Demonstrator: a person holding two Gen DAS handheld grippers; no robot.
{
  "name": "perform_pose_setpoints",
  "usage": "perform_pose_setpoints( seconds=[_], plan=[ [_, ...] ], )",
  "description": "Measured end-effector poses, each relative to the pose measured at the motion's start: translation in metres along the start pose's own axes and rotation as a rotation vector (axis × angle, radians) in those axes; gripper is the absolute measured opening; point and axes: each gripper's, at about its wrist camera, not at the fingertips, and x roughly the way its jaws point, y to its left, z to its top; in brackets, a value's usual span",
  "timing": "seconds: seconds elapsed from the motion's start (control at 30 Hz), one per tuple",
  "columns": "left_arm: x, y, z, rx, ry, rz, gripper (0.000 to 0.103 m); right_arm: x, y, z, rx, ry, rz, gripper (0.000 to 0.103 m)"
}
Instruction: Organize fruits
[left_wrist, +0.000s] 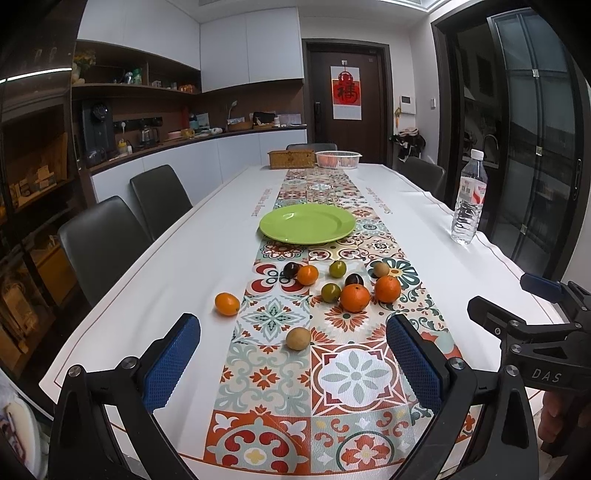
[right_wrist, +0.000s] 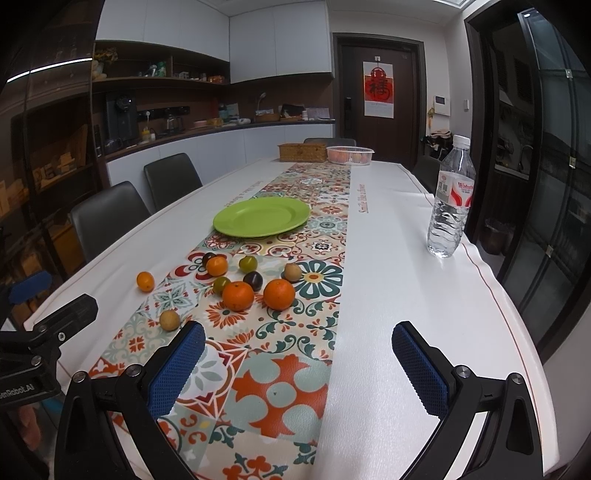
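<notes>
The left gripper (left_wrist: 293, 363) has its blue fingers (left_wrist: 171, 363) spread wide, empty, above a tan fruit (left_wrist: 297, 338); oranges (left_wrist: 354, 297) cluster just short of the green plate (left_wrist: 307, 223). From the right wrist, the right gripper (right_wrist: 298, 369) gapes too (nothing held), fruit (right_wrist: 238, 295) ahead-left, bottle (right_wrist: 450, 203) right.

water bottle (right_wrist: 450, 201), wicker box (left_wrist: 291, 159), white basket (left_wrist: 338, 159), chairs (left_wrist: 101, 240)
</notes>
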Motion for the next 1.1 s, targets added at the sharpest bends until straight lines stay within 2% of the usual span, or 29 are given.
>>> perform_pose_setpoints(
  seconds=[1.1],
  plan=[
    [-0.0043, 0.0002, 0.0037, -0.005, -0.016, 0.003, 0.103, -0.0026, 0.0002, -0.0003, -0.004, -0.005, -0.002, 0.102]
  ],
)
